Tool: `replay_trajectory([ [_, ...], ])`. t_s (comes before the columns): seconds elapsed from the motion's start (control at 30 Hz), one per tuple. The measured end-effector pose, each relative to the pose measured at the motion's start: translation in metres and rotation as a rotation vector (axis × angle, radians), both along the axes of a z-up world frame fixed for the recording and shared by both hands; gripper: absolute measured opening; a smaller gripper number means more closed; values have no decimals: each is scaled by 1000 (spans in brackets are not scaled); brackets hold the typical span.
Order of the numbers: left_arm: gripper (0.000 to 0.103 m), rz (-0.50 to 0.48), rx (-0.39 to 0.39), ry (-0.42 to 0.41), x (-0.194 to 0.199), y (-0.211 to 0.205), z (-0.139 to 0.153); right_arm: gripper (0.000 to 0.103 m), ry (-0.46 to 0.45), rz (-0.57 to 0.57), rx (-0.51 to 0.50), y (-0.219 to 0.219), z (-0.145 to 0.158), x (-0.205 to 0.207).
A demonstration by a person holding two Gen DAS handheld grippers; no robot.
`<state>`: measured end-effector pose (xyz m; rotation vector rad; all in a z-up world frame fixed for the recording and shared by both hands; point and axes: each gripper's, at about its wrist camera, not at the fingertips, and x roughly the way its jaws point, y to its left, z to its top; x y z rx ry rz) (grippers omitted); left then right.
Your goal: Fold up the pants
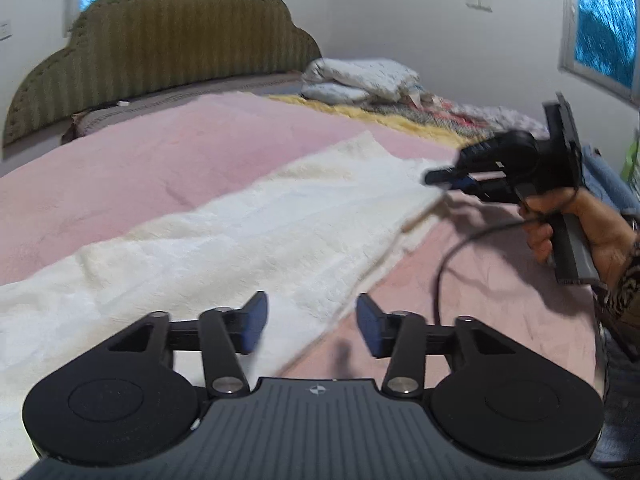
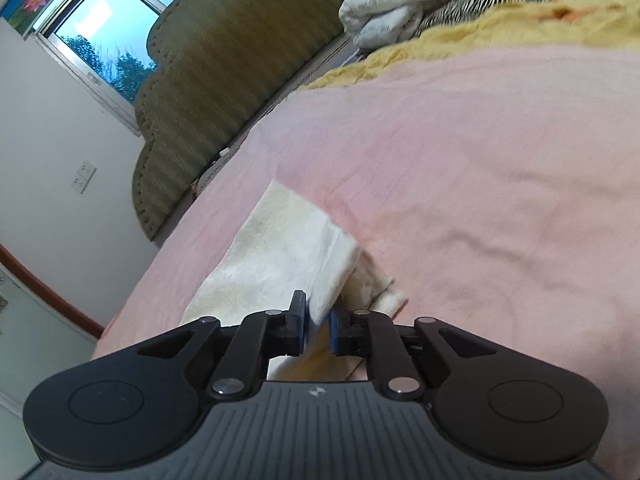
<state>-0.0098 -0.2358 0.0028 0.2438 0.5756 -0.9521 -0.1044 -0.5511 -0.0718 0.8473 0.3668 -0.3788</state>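
Note:
Cream-white fleecy pants lie folded lengthwise in a long strip across the pink bed cover. My left gripper is open just above the strip's near edge, and nothing sits between its blue pads. Far along the strip, a hand holds my right gripper at the end of the pants. In the right wrist view, the right gripper has its jaws a narrow gap apart. A corner of the pants dips into that gap without being pinched. A lower layer peeks out to the right.
An olive scalloped headboard stands behind the bed. White bedding and a yellow blanket are heaped at the far corner. A black cable trails from the right gripper over the pink cover. Windows sit in both walls.

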Motion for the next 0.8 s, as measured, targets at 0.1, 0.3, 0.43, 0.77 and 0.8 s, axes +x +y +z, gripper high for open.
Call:
replay_trajectory([
  [0.1, 71, 77, -39, -11, 15, 23, 13, 18, 75, -137, -171, 13, 20, -9],
  [0.3, 71, 275, -9, -5, 67, 59, 25, 21, 147, 253, -541, 98, 62, 61],
  [0.43, 70, 289, 82, 63, 102, 63, 20, 21, 215, 603, -623, 165, 57, 131],
  [0.77, 68, 443, 221, -22, 152, 50, -7, 22, 358, 626, -682, 191, 31, 228],
  [0.8, 69, 435, 205, -22, 148, 54, -3, 22, 341, 622, -682, 189, 35, 222],
])
